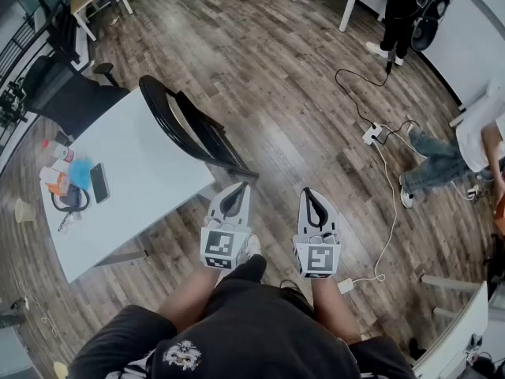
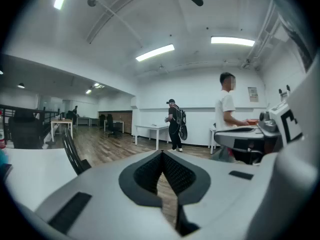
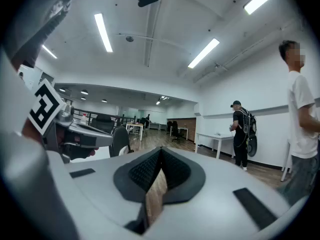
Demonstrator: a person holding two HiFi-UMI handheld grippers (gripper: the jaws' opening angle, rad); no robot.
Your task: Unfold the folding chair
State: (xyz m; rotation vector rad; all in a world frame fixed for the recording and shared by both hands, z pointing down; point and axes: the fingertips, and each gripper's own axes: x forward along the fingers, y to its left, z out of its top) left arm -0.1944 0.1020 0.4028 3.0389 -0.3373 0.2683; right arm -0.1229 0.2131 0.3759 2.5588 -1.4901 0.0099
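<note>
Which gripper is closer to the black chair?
Left. The left gripper is just short of the near end of the chair, not touching it. The right gripper is farther off, beside the left one.

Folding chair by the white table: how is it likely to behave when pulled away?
The folding chair looks rigid, a thin dark frame, so it should move as one stiff piece. Folded flat and apparently propped against the table, it would probably tip once pulled clear. Its hinged parts may swing open.
</note>
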